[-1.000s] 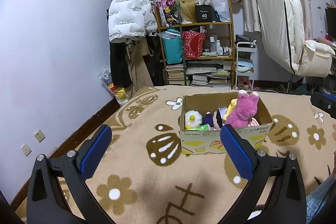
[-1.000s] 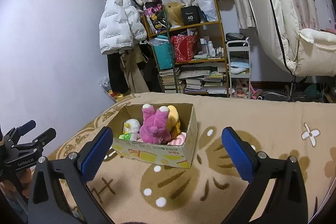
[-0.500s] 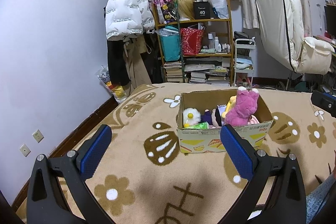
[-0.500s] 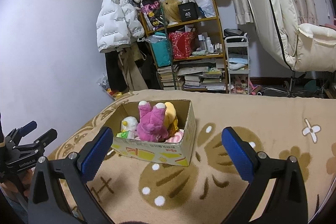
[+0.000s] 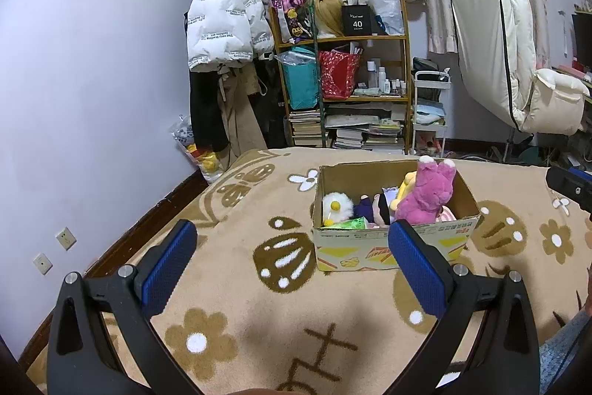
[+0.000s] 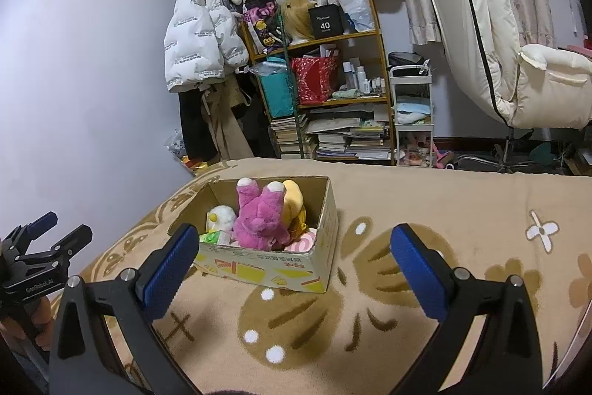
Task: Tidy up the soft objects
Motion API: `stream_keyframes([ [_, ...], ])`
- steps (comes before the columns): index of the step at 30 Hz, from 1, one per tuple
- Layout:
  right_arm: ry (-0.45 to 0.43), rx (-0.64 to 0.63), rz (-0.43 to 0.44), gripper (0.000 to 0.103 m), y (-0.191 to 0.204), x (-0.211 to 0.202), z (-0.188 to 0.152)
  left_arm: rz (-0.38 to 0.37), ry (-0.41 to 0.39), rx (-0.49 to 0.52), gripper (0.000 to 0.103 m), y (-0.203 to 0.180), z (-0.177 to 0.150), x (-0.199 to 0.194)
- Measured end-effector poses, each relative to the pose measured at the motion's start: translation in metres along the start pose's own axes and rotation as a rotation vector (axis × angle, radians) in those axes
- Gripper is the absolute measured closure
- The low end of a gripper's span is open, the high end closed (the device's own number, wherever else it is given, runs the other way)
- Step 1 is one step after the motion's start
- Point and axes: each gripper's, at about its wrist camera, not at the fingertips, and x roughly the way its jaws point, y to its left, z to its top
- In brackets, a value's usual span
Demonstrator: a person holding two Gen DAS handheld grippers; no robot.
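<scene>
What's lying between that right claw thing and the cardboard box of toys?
Only bare blanket between the right gripper and cardboard box, in the right wrist view.

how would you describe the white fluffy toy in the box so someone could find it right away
On the tan flower-patterned blanket stands an open cardboard box full of plush toys. The white fluffy toy sits at the box's left end in the left wrist view, beside a small dark purple doll. It is the only round white plush there, with a yellow dot on its front, unlike the tall pink plush.
</scene>
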Motion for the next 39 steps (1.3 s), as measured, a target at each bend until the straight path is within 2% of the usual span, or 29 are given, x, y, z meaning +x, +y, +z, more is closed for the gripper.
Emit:
stream_keyframes([
  [39, -0.006, 0.003, -0.008, 0.000, -0.0049, -0.0034, 0.0037, -0.032, 0.017, 0.006, 0.001, -0.0022, 0.0010, -0.0018],
])
